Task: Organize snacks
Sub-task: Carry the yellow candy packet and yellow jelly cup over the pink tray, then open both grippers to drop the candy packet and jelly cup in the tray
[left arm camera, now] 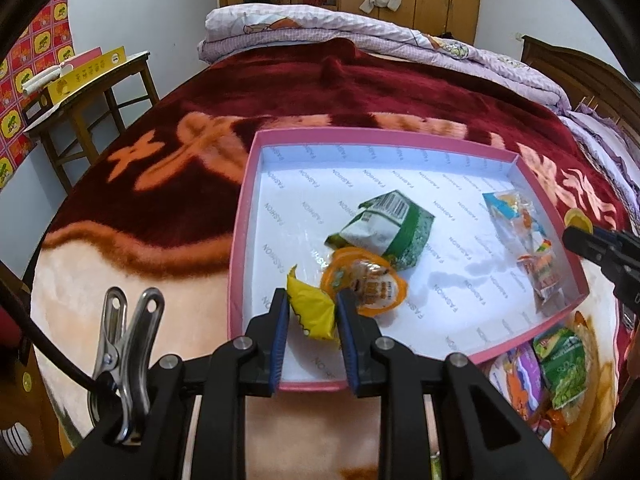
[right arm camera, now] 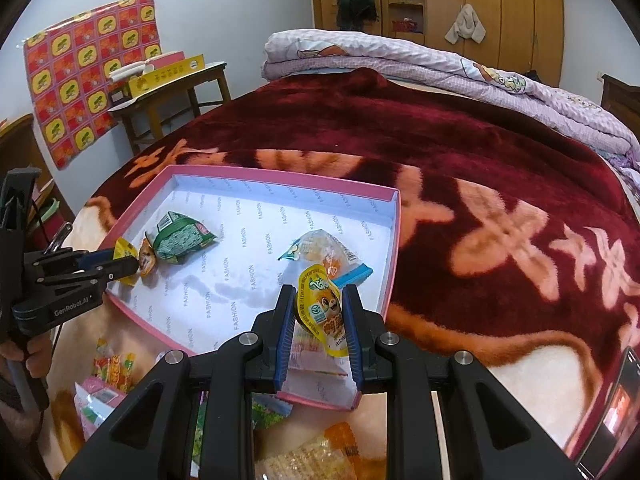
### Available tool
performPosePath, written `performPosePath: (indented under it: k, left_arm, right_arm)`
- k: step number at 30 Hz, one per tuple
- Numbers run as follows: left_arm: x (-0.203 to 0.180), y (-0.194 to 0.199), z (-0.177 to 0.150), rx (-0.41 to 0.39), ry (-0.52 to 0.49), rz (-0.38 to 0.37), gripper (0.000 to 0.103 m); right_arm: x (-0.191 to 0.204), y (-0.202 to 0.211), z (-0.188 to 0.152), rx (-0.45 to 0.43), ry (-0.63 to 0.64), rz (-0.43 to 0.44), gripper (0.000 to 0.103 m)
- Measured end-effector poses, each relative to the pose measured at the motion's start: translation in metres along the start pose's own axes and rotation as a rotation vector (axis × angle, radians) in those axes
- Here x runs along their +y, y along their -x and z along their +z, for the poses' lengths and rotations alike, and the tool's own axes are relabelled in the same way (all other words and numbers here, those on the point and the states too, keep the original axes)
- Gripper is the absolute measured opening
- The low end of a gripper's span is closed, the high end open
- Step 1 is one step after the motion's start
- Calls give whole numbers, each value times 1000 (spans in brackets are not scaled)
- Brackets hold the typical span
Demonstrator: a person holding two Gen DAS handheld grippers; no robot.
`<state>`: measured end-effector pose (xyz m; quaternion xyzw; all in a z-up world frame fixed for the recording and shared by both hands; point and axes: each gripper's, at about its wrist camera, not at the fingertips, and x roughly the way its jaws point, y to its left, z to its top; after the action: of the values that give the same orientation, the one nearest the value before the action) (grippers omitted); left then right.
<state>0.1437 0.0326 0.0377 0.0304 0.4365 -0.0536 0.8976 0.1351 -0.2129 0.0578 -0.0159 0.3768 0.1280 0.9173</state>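
**Two Snacks Carried to the Pink Box at Once**

A shallow pink box [left arm camera: 400,136] with a white printed lining was seen lying on a bed spread with a red and peach blanket [left arm camera: 280,80]. The left tool [left arm camera: 313,312] was closed on a yellow sachet [left arm camera: 312,312], which was held over the near left part of the box, just beside an orange-rimmed jelly cup [left arm camera: 366,286] and a green packet [left arm camera: 384,232] that lay inside. The right tool [right arm camera: 320,320] was clamped narrow on a yellow-lidded jelly cup [right arm camera: 324,312], which was held over the near right part of the box, close to a clear blue-edged packet [right arm camera: 320,250] already resting there. More snacks, among them a green bag [left arm camera: 562,364], were left loose on the blanket just outside the box's near wall.

The step in hand was judged to be the setting down of both snacks inside the box. It would be done well if each snack were lowered close to the lining before the grip was let go, so that nothing bounced or slid over the low wall. The sachet would best be placed on bare lining and not on top of the orange-rimmed cup. The soft bedding under the box could tip it if the wall were pressed, so contact with the rim was to be avoided.
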Motion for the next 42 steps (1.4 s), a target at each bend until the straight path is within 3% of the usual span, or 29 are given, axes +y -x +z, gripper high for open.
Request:
performPosePath:
  k: [12,20,28,34,42]
  left_arm:
    - [-6,-5,1,4,-14,7,26]
    - [-10,-5,2,17,-19,-9,40]
    - [-12,2,0,15,-18,-2,56]
    - [-12,10,1,8,-10,-6,58]
    - [-13,22,0,-8,-8,-16,58]
  right_arm:
    - [-3,-17,2,8,-6,0,25]
    - [-5,-21,1,14,-29,10,25]
    - [-4,-13,2,-16,-38,15,43]
    - [-1,-7,1,-23,-35,25,49]
    - [1,2,0,-36,-46,39,50]
